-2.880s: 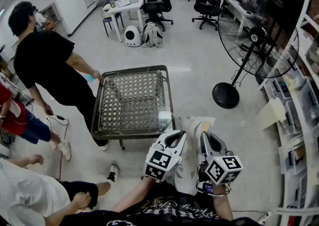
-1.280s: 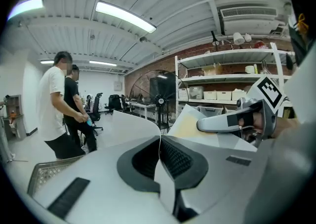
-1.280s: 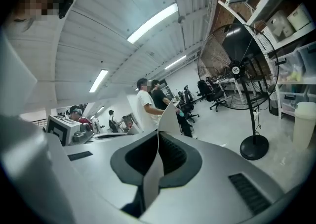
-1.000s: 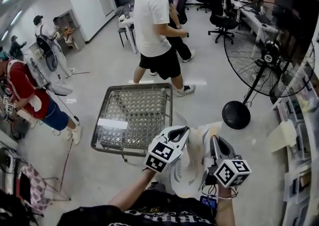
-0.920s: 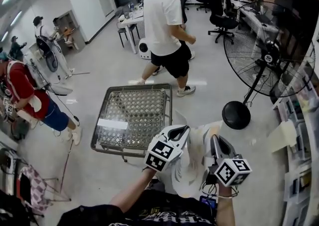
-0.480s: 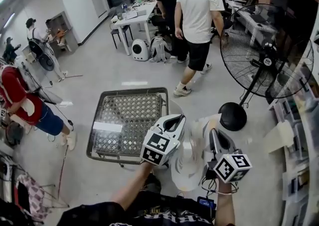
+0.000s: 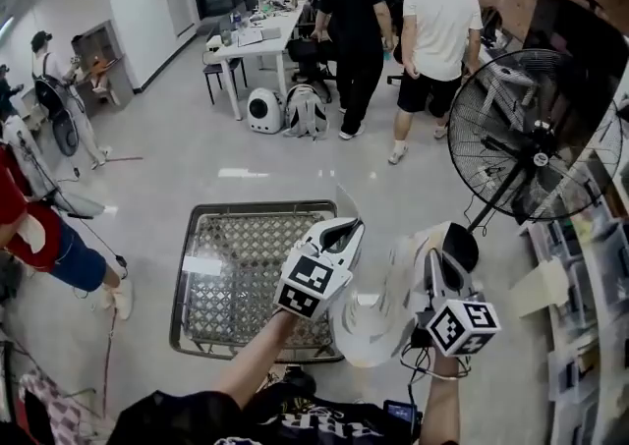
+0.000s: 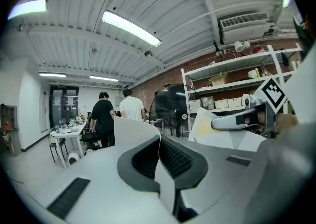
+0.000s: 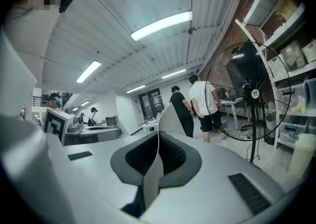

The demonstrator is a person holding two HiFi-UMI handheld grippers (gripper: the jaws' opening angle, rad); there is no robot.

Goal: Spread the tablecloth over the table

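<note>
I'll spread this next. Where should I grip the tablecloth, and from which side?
Grip the tablecloth by its thin edge at two separate spots, coming in edge-on so jaws close on both faces. It is limp: the left tool and right tool, shut on that edge, let it hang in folds between them.

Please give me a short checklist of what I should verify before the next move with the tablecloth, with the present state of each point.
1. Left gripper shut on the tablecloth: ok.
2. Right gripper shut on the tablecloth: ok.
3. Tablecloth opened out flat: not ok, it hangs bunched between the grippers.
4. Tablecloth over the table: not ok, it hangs at the table's near right corner.
5. Tabletop free of things: ok, only a bright patch that looks like glare.
6. Fan far enough from the swing of the cloth: cannot tell.
</note>
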